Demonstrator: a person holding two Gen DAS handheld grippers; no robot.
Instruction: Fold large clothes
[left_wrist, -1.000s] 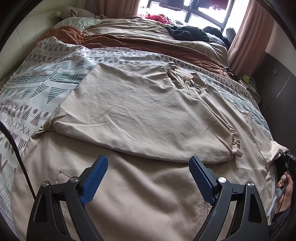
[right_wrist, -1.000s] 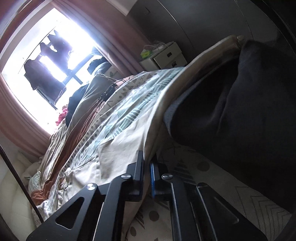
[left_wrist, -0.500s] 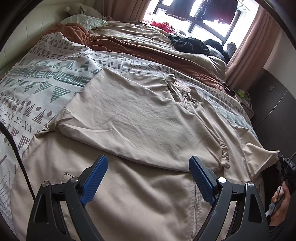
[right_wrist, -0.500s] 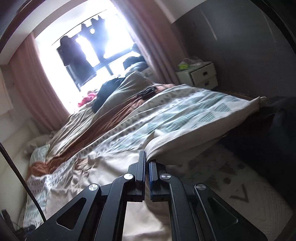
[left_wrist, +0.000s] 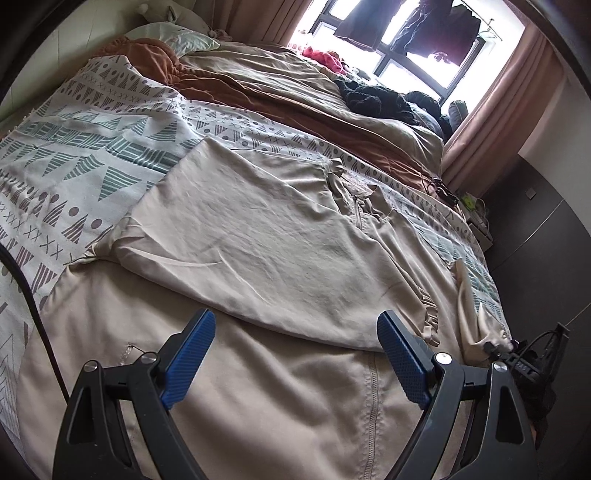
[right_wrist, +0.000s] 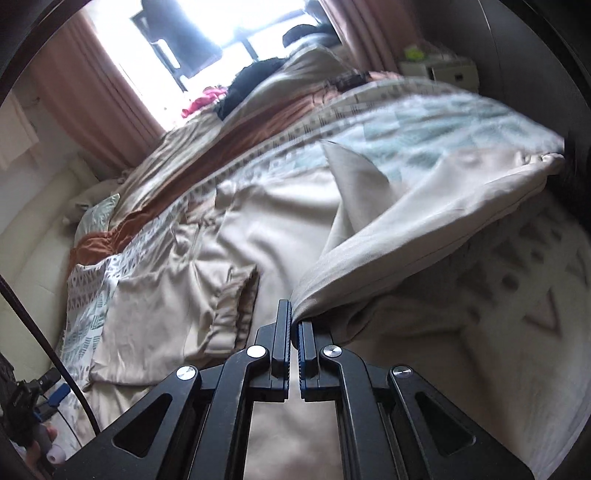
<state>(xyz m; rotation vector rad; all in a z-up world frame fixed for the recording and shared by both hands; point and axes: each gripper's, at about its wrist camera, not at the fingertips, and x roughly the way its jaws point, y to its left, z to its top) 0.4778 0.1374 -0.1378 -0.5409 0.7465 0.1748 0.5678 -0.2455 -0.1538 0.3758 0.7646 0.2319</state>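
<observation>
Beige thin woven zip jacket (left_wrist: 258, 236): light, limp, drapes. Right tongs (right_wrist: 294, 325) pinching sleeve cuff; left tongs (left_wrist: 295, 354) spread, empty, above hem. Grip edges.

Open air hung over the beige jacket (left_wrist: 258, 251) spread on the patterned bedspread (left_wrist: 74, 162), nothing rising from its flat panel. Beyond, the rumpled brown duvet (left_wrist: 280, 99) and dark clothes (left_wrist: 380, 98) crowded the window side. A dark wardrobe (left_wrist: 535, 229) walled the bed's right edge.
</observation>
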